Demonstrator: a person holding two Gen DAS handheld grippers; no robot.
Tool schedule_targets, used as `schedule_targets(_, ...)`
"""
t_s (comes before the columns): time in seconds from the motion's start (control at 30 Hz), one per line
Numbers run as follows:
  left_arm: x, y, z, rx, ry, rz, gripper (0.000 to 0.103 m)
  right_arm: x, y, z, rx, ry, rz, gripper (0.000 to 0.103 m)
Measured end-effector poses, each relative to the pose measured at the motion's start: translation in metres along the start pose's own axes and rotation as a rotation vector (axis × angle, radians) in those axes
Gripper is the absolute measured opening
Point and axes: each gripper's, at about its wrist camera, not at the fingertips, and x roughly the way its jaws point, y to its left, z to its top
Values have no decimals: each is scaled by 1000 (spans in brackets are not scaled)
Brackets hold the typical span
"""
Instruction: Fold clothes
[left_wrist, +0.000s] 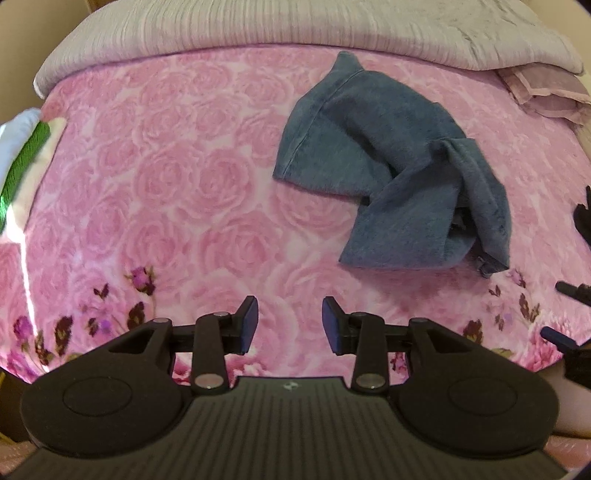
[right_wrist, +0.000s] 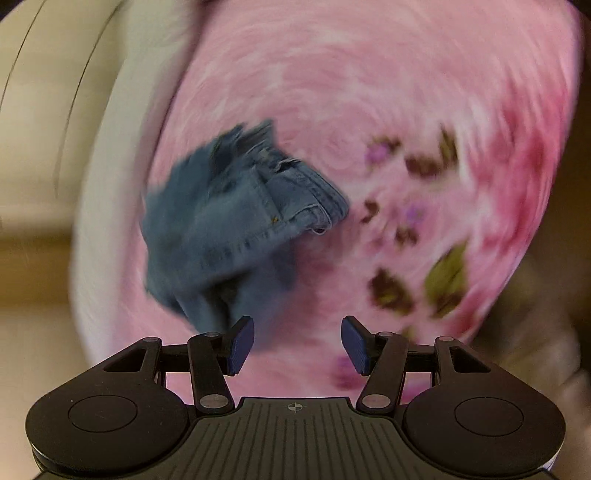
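Pink bedspread (left_wrist: 166, 184) w/ crumpled jeans (left_wrist: 388, 177) mid-right, left side open.

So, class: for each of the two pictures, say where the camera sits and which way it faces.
Left wrist: on the left gripper, looking steeply down at the crumpled blue denim garment on the pink rose-print bedspread; jaws open, empty.
Right wrist: on the right gripper, looking down, blurred; jaws open, empty.
Shared: denim garment, bedspread.
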Motion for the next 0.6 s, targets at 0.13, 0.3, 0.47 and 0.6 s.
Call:
schedule_targets(0.13, 22, 6, -7, -36, -3, 15, 35, 30, -41, 18, 319, -22, 162, 56)
schedule_targets(0.3, 55, 10, -20, -111, -14, 37, 35, 73, -75, 39, 496, -75, 302, 56)
schedule_targets(0.47, 83, 9, -32, -238, -1, 12, 35, 117, -99, 54, 613, -74, 384, 56)
schedule_targets(0.6, 95, 5, -37, -344, 20, 5, 35, 128, -88, 77, 520, -64, 385, 13)
